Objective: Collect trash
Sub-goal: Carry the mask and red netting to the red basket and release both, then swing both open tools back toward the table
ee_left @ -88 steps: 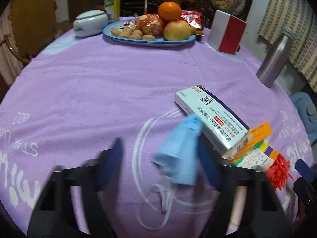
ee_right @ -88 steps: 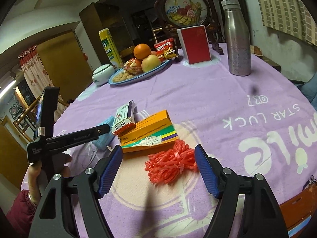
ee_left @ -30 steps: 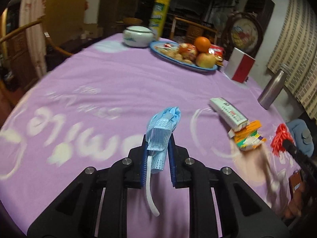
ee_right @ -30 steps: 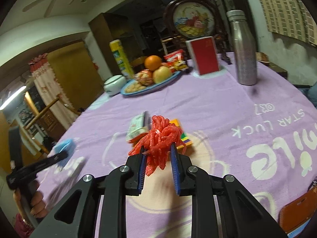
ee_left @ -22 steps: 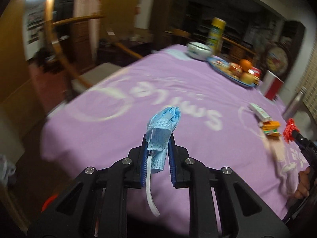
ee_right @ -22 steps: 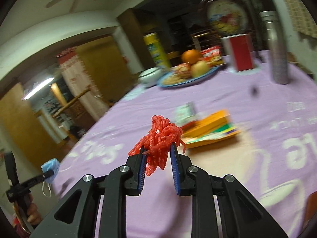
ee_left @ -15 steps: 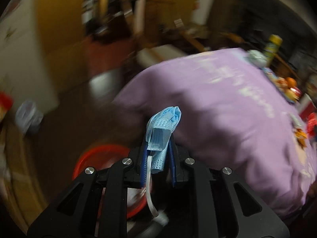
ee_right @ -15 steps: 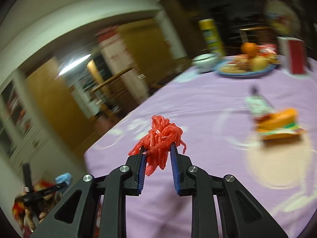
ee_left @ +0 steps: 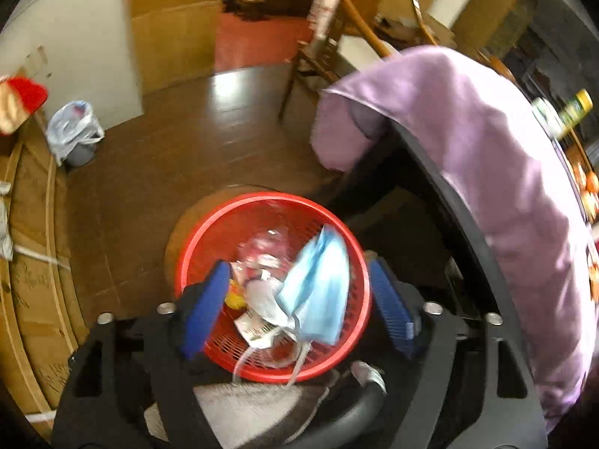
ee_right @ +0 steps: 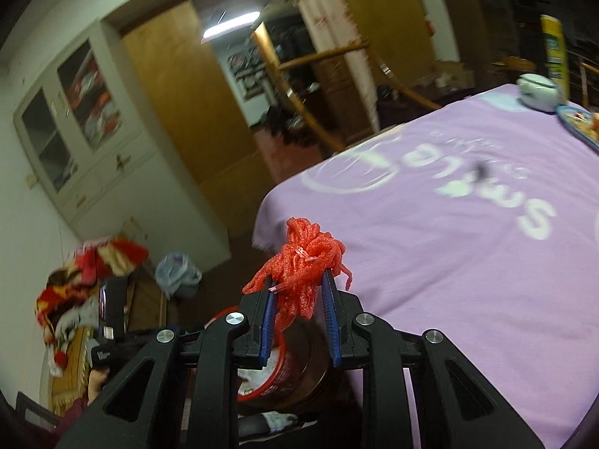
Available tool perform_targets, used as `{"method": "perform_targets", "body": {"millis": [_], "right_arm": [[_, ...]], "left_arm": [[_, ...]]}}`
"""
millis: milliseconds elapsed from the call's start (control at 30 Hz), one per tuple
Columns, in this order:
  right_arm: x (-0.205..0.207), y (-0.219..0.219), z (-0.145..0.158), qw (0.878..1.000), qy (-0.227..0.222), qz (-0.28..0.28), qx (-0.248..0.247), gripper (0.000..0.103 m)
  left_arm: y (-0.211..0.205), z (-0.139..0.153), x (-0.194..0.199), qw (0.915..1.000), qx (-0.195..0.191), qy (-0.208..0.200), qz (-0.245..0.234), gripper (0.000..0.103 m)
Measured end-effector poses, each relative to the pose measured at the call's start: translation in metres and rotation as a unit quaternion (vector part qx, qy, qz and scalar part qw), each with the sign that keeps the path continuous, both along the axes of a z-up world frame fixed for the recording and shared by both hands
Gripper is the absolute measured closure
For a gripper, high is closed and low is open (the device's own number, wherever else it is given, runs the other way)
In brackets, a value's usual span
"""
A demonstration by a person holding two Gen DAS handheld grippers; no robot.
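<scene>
In the left wrist view my left gripper (ee_left: 297, 273) hangs over a red mesh waste basket (ee_left: 262, 198) on the floor. Its jaws are opening. The blue face mask (ee_left: 318, 292) drops loose between them into the basket, free of both pads, onto several scraps of paper and plastic. In the right wrist view my right gripper (ee_right: 297, 292) is shut on a bundle of red netting (ee_right: 303, 262), held above the edge of the purple-clothed table (ee_right: 449, 243). The basket (ee_right: 284, 366) shows below it.
The table's purple cloth (ee_left: 486, 149) overhangs right of the basket. A wooden chair (ee_left: 337, 45) stands behind it. A small bin lined with a plastic bag (ee_left: 75, 131) and cardboard boxes (ee_left: 33, 280) are on the left. A shoe (ee_left: 262, 404) is just below the basket.
My left gripper swung off the table down over the basket and opened, letting the mask go. My right gripper moved left toward the table's edge, still holding the netting.
</scene>
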State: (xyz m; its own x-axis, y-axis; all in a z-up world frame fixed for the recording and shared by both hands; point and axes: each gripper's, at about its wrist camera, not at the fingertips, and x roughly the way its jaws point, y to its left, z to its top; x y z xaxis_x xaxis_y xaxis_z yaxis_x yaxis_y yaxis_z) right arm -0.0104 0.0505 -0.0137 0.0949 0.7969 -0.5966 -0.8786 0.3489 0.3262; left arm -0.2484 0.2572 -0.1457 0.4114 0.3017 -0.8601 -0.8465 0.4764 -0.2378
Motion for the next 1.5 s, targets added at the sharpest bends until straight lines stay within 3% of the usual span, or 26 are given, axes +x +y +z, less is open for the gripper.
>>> {"method": "perform_targets", "body": {"millis": [133,333,433,533,667,867,933,967,1100,1200,1500], "right_arm": [[-0.026,0.038,-0.01,0.999,-0.007,0.036,-0.032,0.08],[-0.067,0.095,-0.037,0.991,-0.002,0.098,-0.091,0.079],[-0.09,0.124,-0.051,0.984,-0.004,0.131,-0.12,0.078],[-0.104,0.142,-0.057,0.98,-0.005,0.152,-0.132,0.07],[-0.113,0.145,-0.057,0.978,-0.017,0.163,-0.131,0.061],[-0.111,0.143,-0.06,0.977,0.0,0.166,-0.132,0.058],[-0.116,0.145,-0.064,0.973,0.01,0.186,-0.138,0.047],[-0.122,0.146,-0.068,0.966,0.016,0.21,-0.149,0.035],[-0.137,0.146,-0.07,0.962,-0.017,0.222,-0.156,0.033],[-0.135,0.139,-0.061,0.968,-0.026,0.206,-0.142,0.033],[-0.067,0.066,-0.02,0.995,-0.042,0.056,-0.071,0.033]], "left_arm": [[0.013,-0.005,-0.016,0.9996,0.004,-0.004,0.027,0.023],[0.032,-0.003,-0.035,0.9944,0.065,0.021,0.081,0.016],[0.046,-0.009,-0.047,0.9928,0.058,0.017,0.103,0.015],[0.056,-0.016,-0.054,0.9922,0.043,0.01,0.117,0.014],[0.063,-0.021,-0.059,0.9904,0.04,0.015,0.131,0.014],[0.061,-0.025,-0.056,0.9919,0.03,0.011,0.123,0.014],[0.059,-0.021,-0.054,0.9917,0.036,0.012,0.123,0.014],[0.058,-0.019,-0.054,0.9915,0.038,0.011,0.124,0.014],[0.055,-0.011,-0.057,0.9906,0.048,0.005,0.128,0.014],[0.052,-0.005,-0.057,0.9904,0.059,0.0,0.125,0.014],[0.028,0.01,-0.032,0.9943,0.078,-0.007,0.072,0.013]]}}
